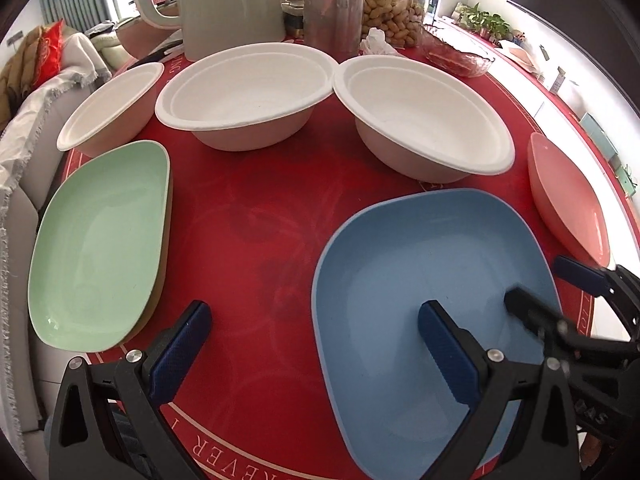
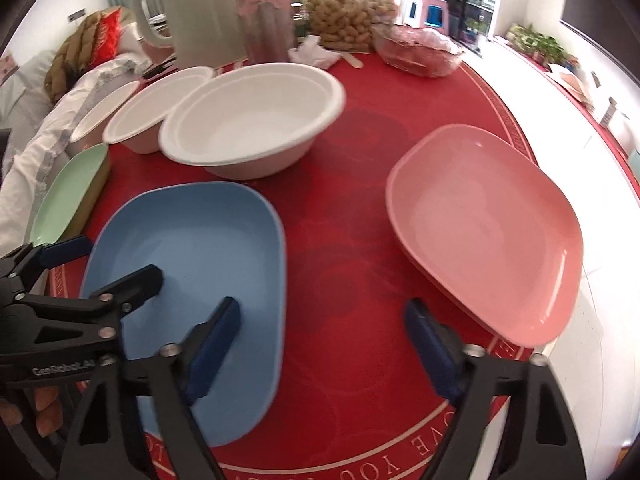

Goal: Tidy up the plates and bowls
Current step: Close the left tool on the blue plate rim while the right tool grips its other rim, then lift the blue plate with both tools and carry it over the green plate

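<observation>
My right gripper (image 2: 320,344), jaws spread and empty, straddles the blue plate's (image 2: 200,264) right rim; its long axis runs away from me.

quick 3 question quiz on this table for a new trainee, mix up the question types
1. True or false: the blue plate lies between the green plate and the pink plate.
2. How many white bowls stand behind the plates? A) two B) three C) five
3. Fill in: the plates rest on a ___ tablecloth.

Key:
1. True.
2. B: left bowl, middle bowl, right bowl.
3. Red. Neither the left gripper nor the right gripper holds anything.
</observation>
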`<action>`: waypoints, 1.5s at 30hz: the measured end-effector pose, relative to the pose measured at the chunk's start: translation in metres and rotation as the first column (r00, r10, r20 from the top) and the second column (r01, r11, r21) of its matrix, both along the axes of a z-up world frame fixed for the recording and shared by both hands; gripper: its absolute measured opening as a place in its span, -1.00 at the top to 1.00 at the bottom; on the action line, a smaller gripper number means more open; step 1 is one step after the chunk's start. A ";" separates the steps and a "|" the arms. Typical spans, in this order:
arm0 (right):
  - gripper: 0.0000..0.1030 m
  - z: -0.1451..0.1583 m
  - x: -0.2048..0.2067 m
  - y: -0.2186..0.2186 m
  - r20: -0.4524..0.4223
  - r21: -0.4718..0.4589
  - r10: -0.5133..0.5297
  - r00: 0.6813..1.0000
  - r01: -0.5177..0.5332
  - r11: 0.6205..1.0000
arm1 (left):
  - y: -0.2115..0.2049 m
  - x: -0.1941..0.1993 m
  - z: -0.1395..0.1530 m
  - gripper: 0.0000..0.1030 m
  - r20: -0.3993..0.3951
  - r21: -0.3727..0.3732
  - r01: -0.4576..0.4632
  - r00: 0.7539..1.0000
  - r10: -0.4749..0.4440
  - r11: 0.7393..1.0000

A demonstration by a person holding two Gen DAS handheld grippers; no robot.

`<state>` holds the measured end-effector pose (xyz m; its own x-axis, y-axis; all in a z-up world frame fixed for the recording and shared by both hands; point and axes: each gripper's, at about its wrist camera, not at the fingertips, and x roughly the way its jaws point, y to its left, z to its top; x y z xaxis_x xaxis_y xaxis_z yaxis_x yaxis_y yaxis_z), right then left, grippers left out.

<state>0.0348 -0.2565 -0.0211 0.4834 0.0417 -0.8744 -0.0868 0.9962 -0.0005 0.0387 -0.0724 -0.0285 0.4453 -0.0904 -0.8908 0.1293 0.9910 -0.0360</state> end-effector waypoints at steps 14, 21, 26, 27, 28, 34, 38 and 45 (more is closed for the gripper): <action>0.77 0.002 -0.019 0.001 -0.011 0.132 -0.029 1.000 0.030 0.991 | -0.012 -0.019 0.011 0.27 0.052 -0.034 0.116 0.992 -0.115 0.993; 0.77 0.010 -0.026 0.011 0.014 0.076 -0.041 0.999 0.039 0.996 | -0.008 -0.034 0.014 0.31 0.101 -0.028 0.118 0.988 -0.114 0.993; 0.77 0.021 -0.029 0.020 0.039 0.068 -0.034 0.999 0.031 0.997 | -0.004 -0.045 0.028 0.31 0.179 0.003 0.107 0.978 -0.106 0.994; 0.77 0.025 -0.029 0.023 0.046 0.070 -0.034 0.998 0.031 0.997 | -0.003 -0.045 0.030 0.31 0.190 0.007 0.105 0.976 -0.104 0.994; 0.77 0.028 -0.028 0.024 0.050 0.073 -0.035 0.998 0.031 0.997 | -0.001 -0.046 0.034 0.31 0.207 0.011 0.100 0.973 -0.100 0.995; 0.77 0.044 -0.024 0.044 0.073 0.081 -0.021 0.997 0.015 0.997 | 0.018 -0.048 0.049 0.31 0.279 0.020 0.061 0.958 -0.064 0.998; 0.76 0.055 -0.015 0.067 0.092 0.072 0.015 0.996 -0.022 0.997 | 0.039 -0.046 0.058 0.31 0.315 0.016 0.018 0.949 -0.022 1.000; 0.76 0.062 0.003 0.122 0.112 0.062 0.101 0.989 -0.108 0.992 | 0.099 -0.036 0.068 0.31 0.351 -0.009 -0.099 0.932 0.096 0.995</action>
<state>0.0374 -0.1348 0.0410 0.5653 0.1545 -0.8103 -0.1938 0.9797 0.0516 0.0026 0.0264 0.0392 0.7354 -0.0238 -0.6772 0.0351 0.9994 0.0030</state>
